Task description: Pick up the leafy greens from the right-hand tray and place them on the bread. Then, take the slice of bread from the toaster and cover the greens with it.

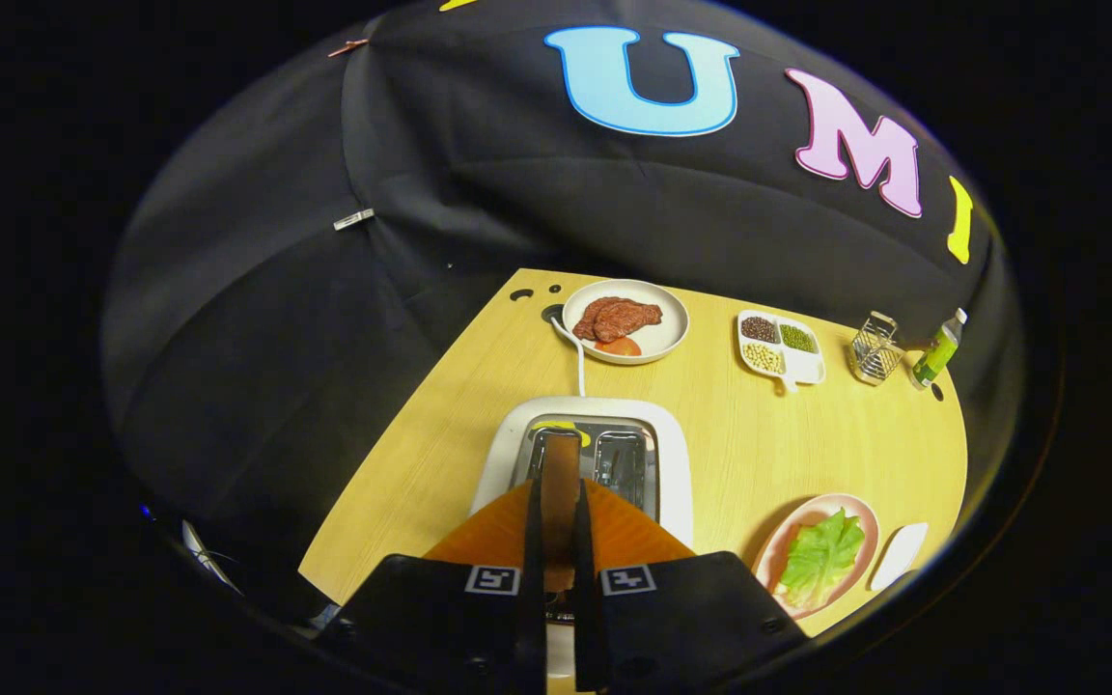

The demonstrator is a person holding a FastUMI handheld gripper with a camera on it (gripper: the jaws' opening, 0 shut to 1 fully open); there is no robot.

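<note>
Over on the far left of the wooden table point(730, 454) there's a round plate point(625, 320) with a slab of reddish meat point(617, 317) and a small orange-red piece beside it, and a white cord point(575, 359) runs from near that plate down to the white toaster point(583, 454). The gripper point(557, 483) sits right above the toaster's left slot, its fingers pulled in close on a slice of bread point(560, 483) standing upright between them, one finger pressing on each flat side, so it's clamped pretty firmly. Whether the bottom of the slice is clear of the slot, I can't tell. The right slot looks dark. Further right at the back there's a divided dish point(780, 347) of beans and seeds, then a little wire rack point(875, 349), then a green bottle point(938, 349). Nearer, right of the toaster, the leafy greens point(821, 555) lie on a pink plate point(863, 510), with a small white dish point(899, 555) just beside it.
</note>
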